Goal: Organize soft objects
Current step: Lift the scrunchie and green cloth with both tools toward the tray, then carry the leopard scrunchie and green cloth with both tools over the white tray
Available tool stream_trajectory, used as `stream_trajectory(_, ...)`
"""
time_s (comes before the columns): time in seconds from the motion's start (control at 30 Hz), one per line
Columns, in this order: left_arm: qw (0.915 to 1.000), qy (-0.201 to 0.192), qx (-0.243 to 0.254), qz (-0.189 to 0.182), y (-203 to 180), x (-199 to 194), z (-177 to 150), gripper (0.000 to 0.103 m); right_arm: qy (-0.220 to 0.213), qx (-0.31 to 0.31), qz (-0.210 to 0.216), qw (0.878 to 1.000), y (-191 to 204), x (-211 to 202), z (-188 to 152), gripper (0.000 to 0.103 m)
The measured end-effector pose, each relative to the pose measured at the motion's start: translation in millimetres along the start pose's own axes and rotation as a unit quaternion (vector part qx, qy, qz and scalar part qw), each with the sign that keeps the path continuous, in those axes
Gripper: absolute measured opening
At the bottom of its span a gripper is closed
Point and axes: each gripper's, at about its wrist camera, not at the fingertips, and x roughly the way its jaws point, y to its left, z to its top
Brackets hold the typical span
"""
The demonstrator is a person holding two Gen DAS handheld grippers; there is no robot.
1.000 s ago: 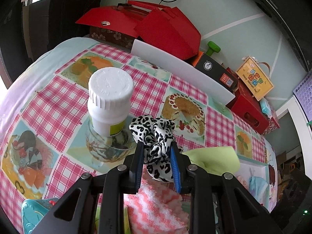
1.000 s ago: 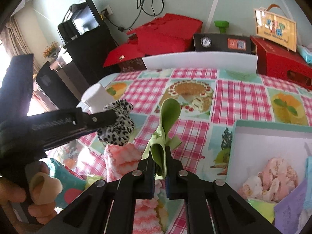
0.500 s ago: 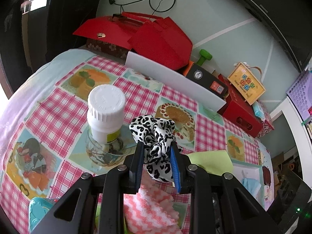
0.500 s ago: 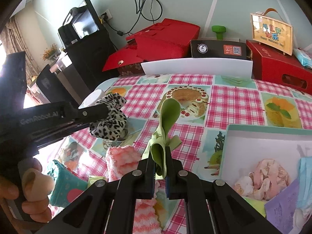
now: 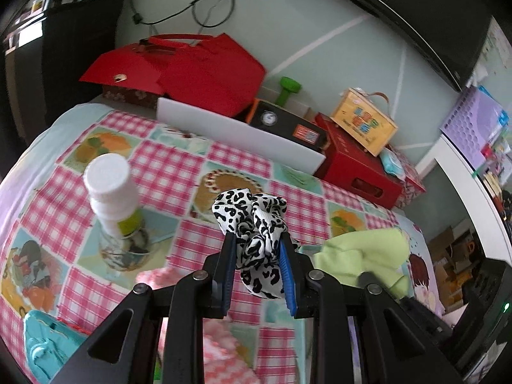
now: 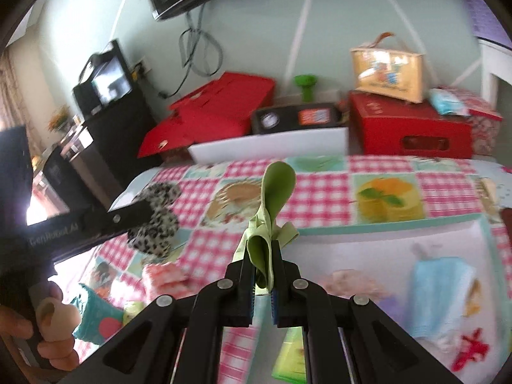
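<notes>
While both loads are carried above the checked tablecloth [image 5: 198, 166], the deciding relation is that the white storage box [image 6: 384, 240] lies ahead and to the right of the right gripper [image 6: 263, 275], which is nearer to it. A folded green cloth [image 6: 272, 198] is pinched upright in its clenched jaws. A leopard-print scrunchie [image 5: 256, 227] is clamped in the left gripper [image 5: 257, 256], farther to the left. A pink knitted cloth [image 6: 163, 275] is left on the table.

Black gripper [image 5: 258, 243] frames (silver screws), 2 blue pads [image 5: 289, 283].
</notes>
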Motion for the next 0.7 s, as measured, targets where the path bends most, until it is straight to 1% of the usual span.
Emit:
stream_trajectory(0.13,0.9998,0.005,0.014,-0.010,-16,2,-5,0.027,-0.022,0.027,-0.029,0.999,-31,-22,4,0.008)
stream_trajectory(0.3,0.9992,0.013,0.030,-0.022,-36,7,-12,0.027,-0.039,0.059,-0.064,0.995,-66,-44,6,0.008)
stream_trajectory(0.7,0.9961,0.032,0.073,-0.038,-81,21,-29,0.027,-0.071,0.116,-0.128,0.982,-135,-92,-1,0.008)
